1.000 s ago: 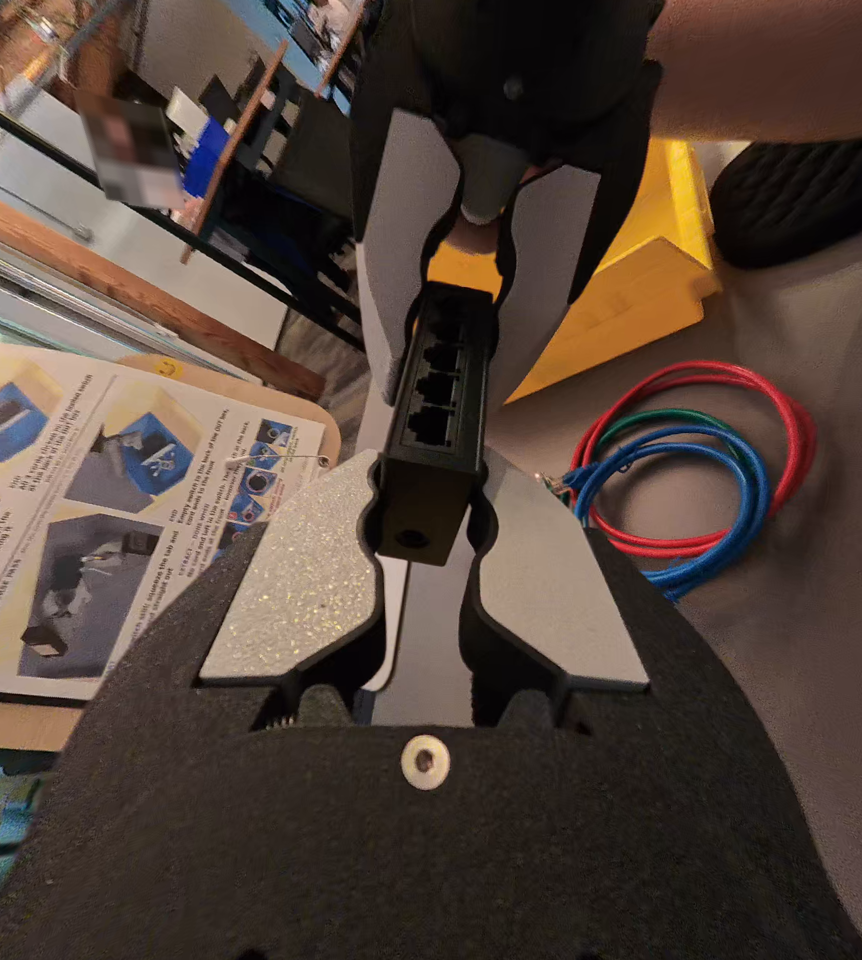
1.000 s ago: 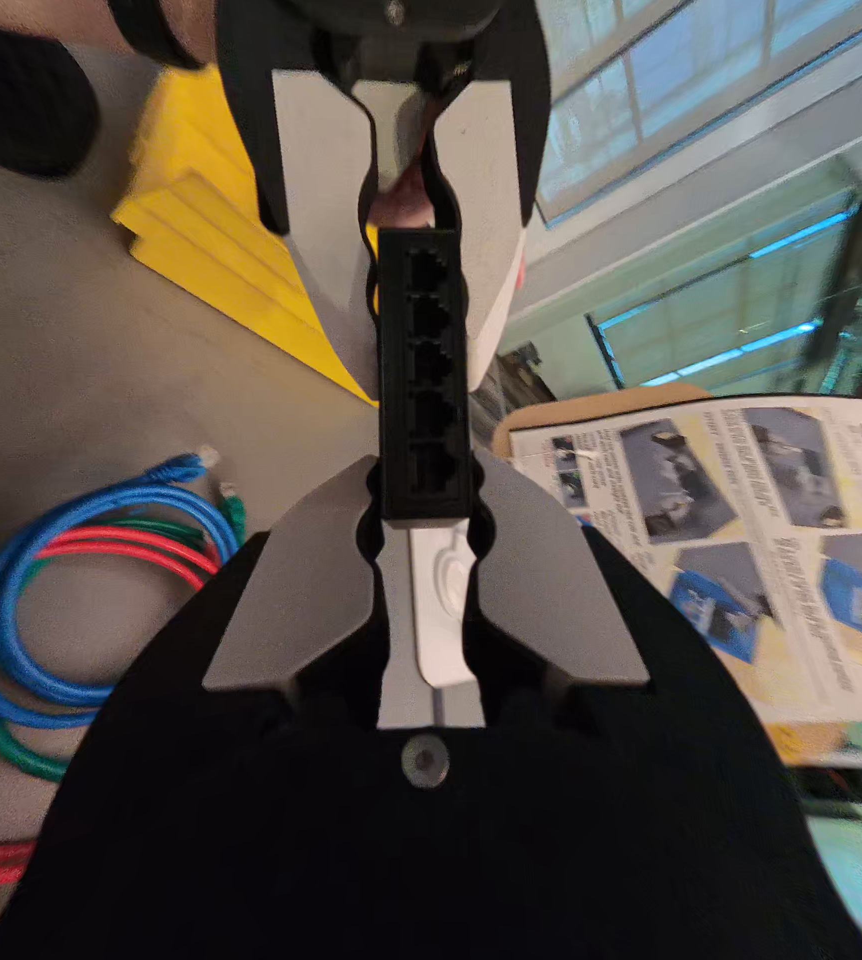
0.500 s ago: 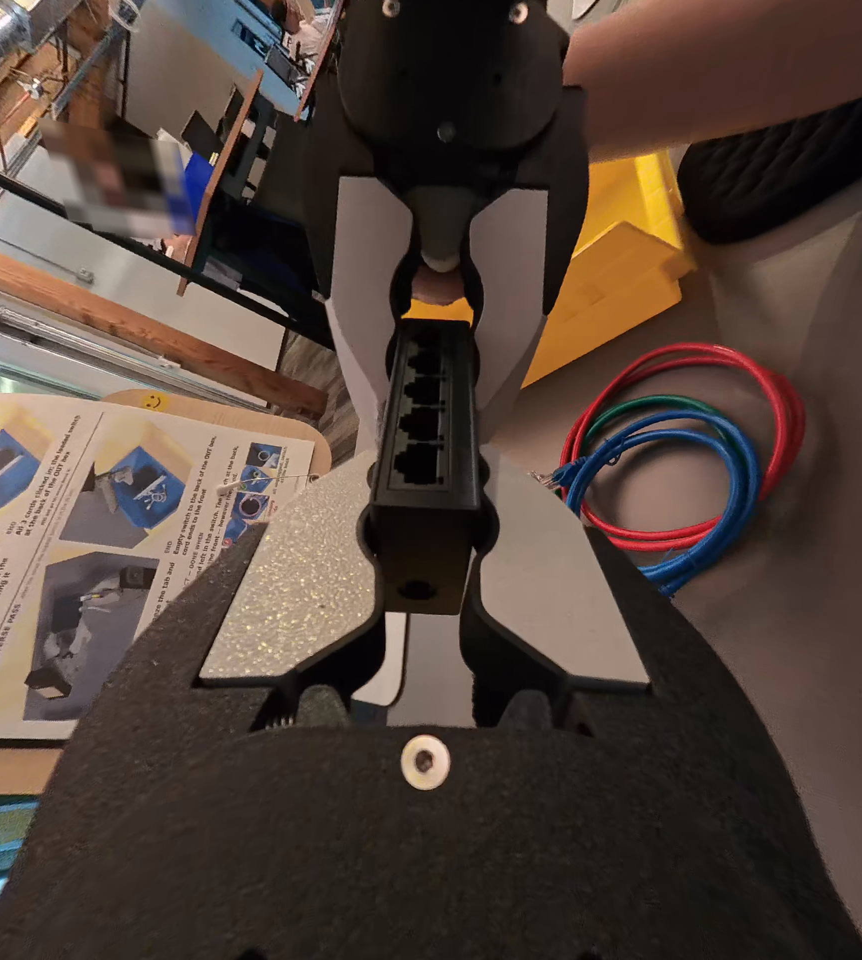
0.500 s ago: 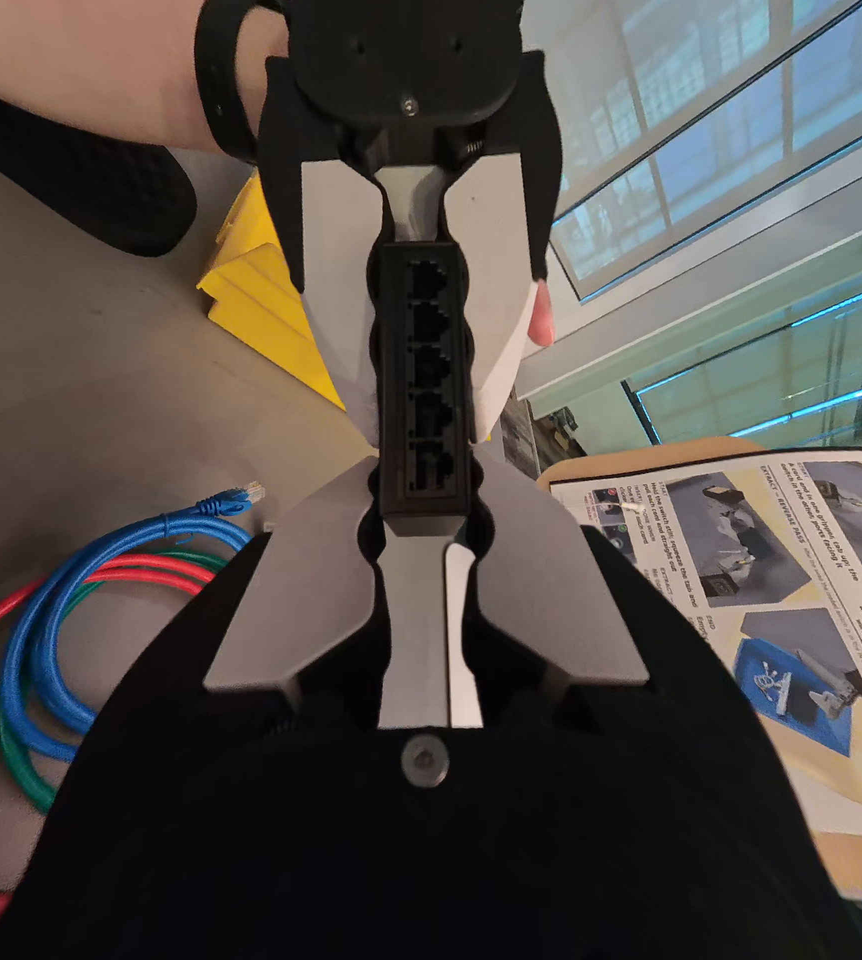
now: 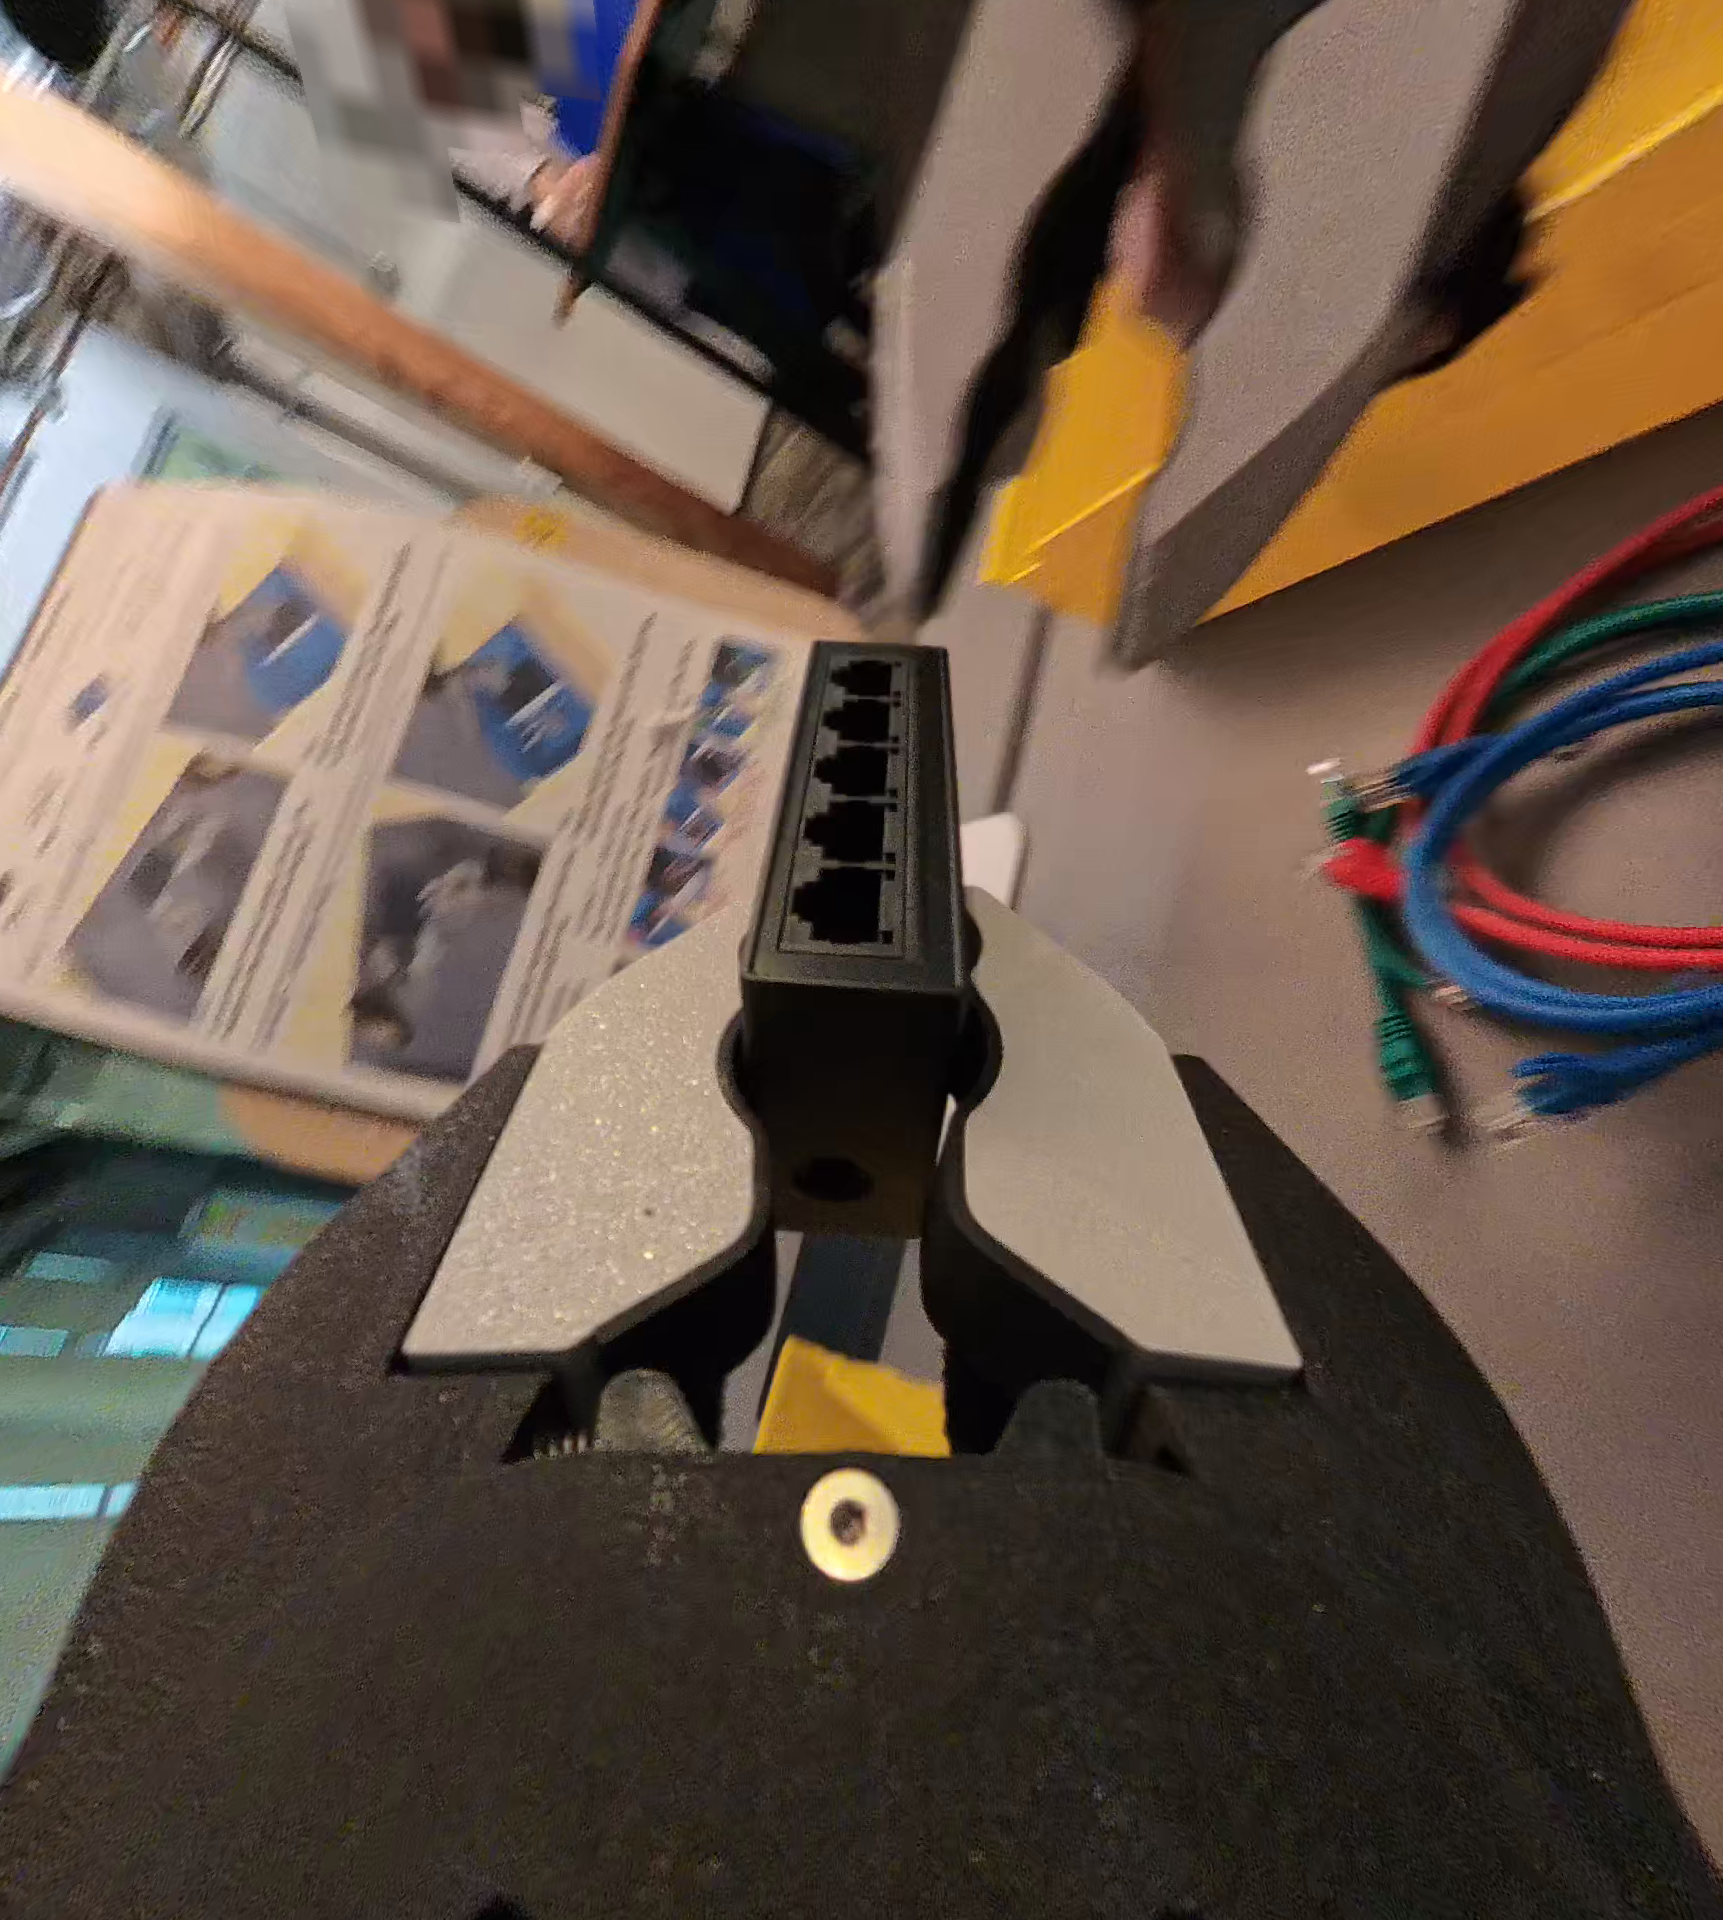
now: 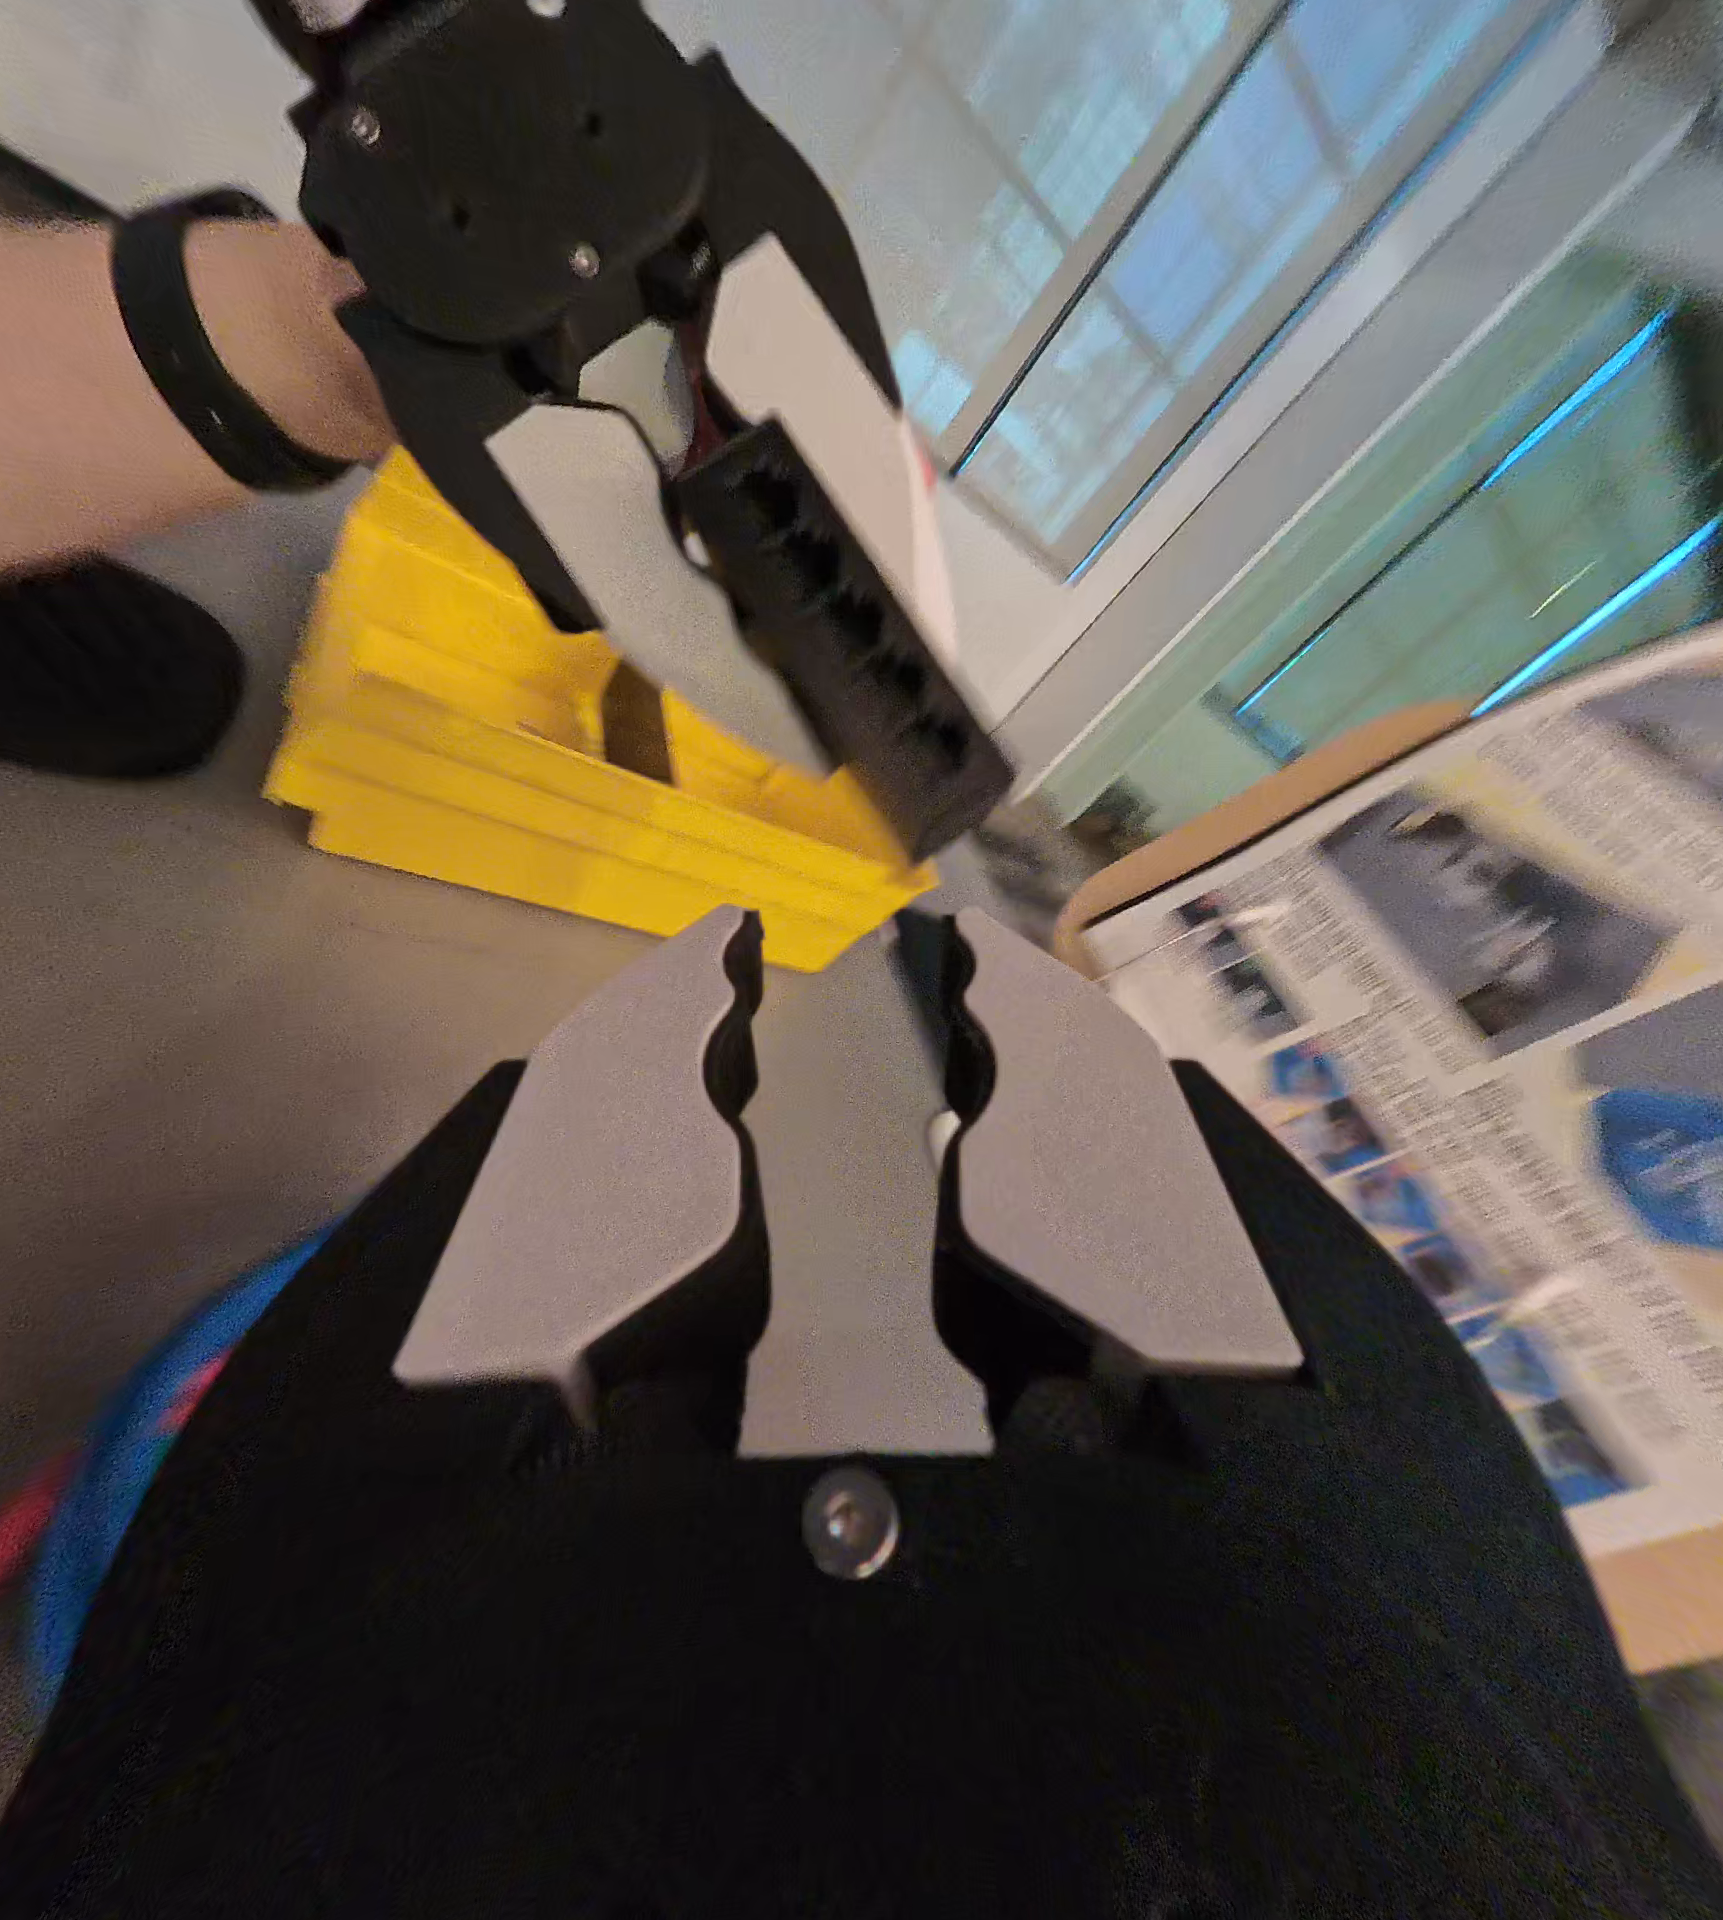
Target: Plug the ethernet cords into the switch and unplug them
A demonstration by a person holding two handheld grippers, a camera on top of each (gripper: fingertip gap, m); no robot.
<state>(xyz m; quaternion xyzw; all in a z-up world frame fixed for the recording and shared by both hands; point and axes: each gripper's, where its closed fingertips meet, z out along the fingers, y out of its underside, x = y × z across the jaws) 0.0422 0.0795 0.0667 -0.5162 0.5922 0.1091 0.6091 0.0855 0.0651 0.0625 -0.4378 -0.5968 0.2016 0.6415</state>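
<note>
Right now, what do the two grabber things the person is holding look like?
Both look alike. The left gripper has a rough black body, two flat grey fingers with wavy black inner edges, and one silver screw in the middle. The right gripper matches it. Seen from the right wrist view, the left one also has a round black housing with small screws, and the person's wrist wears a black band.
</note>
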